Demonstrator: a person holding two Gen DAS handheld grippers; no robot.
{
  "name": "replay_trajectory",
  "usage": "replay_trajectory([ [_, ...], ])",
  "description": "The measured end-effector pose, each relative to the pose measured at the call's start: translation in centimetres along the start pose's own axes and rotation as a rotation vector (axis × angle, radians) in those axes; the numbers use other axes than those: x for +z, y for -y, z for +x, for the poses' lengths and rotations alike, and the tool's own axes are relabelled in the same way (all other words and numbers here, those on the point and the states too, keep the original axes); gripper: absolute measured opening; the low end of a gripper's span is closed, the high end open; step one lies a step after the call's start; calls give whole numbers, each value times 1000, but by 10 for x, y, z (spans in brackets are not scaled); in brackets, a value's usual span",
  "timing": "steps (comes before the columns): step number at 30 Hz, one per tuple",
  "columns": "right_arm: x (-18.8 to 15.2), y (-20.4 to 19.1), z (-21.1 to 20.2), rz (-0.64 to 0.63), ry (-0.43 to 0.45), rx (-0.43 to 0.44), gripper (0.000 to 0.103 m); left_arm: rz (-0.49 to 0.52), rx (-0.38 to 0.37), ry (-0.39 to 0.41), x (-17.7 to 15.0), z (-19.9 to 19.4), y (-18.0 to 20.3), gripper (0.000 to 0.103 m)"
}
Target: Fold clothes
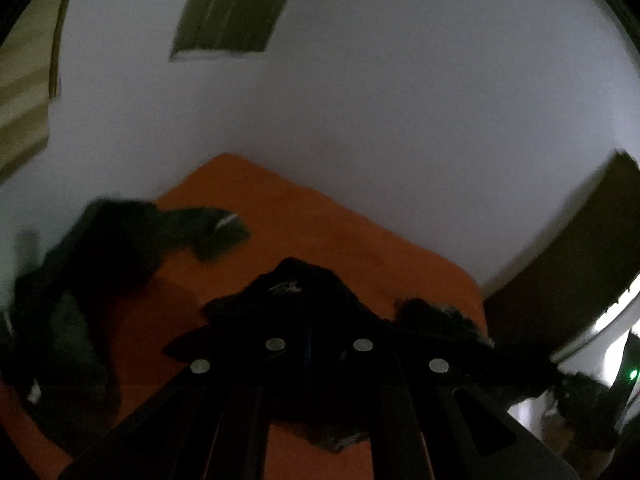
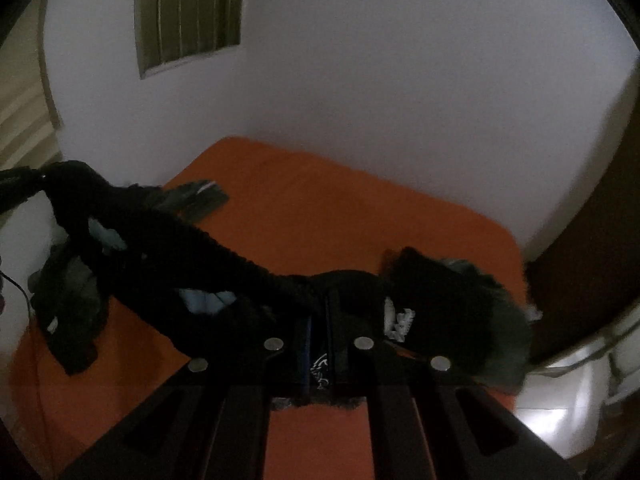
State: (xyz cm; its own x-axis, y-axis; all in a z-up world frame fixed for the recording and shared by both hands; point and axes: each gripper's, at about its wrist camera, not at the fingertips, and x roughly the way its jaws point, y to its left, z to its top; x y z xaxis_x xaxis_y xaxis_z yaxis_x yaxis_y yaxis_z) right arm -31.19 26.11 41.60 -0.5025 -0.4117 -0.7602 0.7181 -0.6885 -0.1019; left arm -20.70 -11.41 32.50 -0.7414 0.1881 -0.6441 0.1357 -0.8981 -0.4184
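Though white print on black garment (image 2: pixel 320 368) unreadable; left tool (image 1: pixel 318 344), right tool (image 2: pixel 319 344) both clamped on it.

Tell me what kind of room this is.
Probably a bedroom: an orange-sheeted bed set in the corner of plain white walls, a louvred window high above it, and dark clothes heaped on the sheet.

The white print on the black garment (image 2: pixel 320 372) and its white tag (image 2: pixel 400 322) are too blurred to read.
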Motion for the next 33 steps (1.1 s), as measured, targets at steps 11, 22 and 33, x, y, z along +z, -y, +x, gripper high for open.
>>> replay_trajectory([
  [11,117,25,27,206,292,150,4,-8,-5,178,62,-12,28,6],
  [22,-72,-21,12,132,341,207,5,195,15,149,-168,-40,-30,10],
  [33,-406,-66,232,355,-178,339,6,22,68,-343,-438,113,-187,10],
])
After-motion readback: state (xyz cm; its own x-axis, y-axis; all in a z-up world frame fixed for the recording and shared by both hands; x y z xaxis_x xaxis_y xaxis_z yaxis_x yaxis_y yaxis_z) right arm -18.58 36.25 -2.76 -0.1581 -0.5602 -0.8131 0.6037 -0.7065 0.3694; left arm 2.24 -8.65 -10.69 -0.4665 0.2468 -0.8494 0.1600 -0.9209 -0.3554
